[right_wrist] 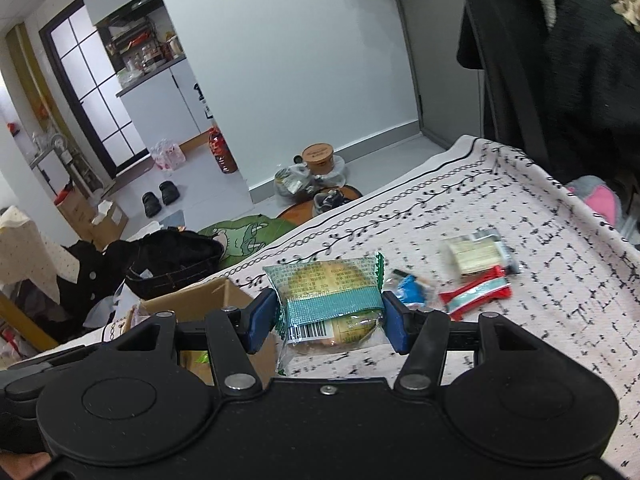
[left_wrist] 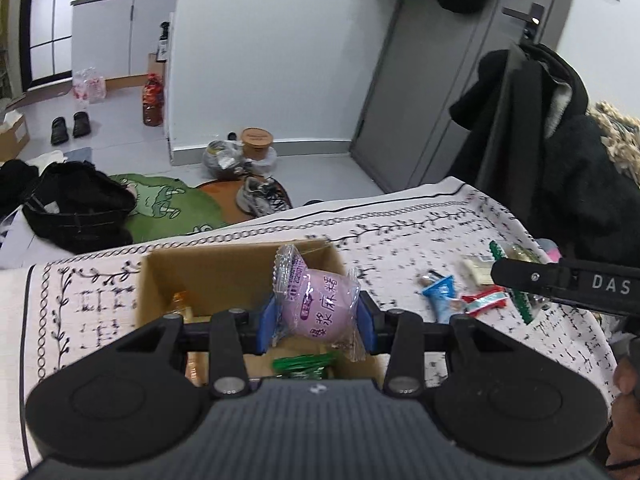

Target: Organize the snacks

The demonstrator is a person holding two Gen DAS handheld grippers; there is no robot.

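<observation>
Patterned tablecloth (right_wrist: 520, 320) bears loose snacks (right_wrist: 476, 294) beside cardboard box (left_wrist: 224, 268).

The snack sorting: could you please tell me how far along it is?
Partly done. The cardboard box already holds a green packet. In hand: the left tongs grip a purple sweet over the box, and the right tongs grip a cake. Left on the tablecloth: blue, red and beige packets.

Left gripper (left_wrist: 317, 322) has its blue fingers (left_wrist: 267, 326) clamped on a pink packet (left_wrist: 318, 306); right gripper (right_wrist: 326, 320) grips a green-wrapped pastry (right_wrist: 332, 300).
</observation>
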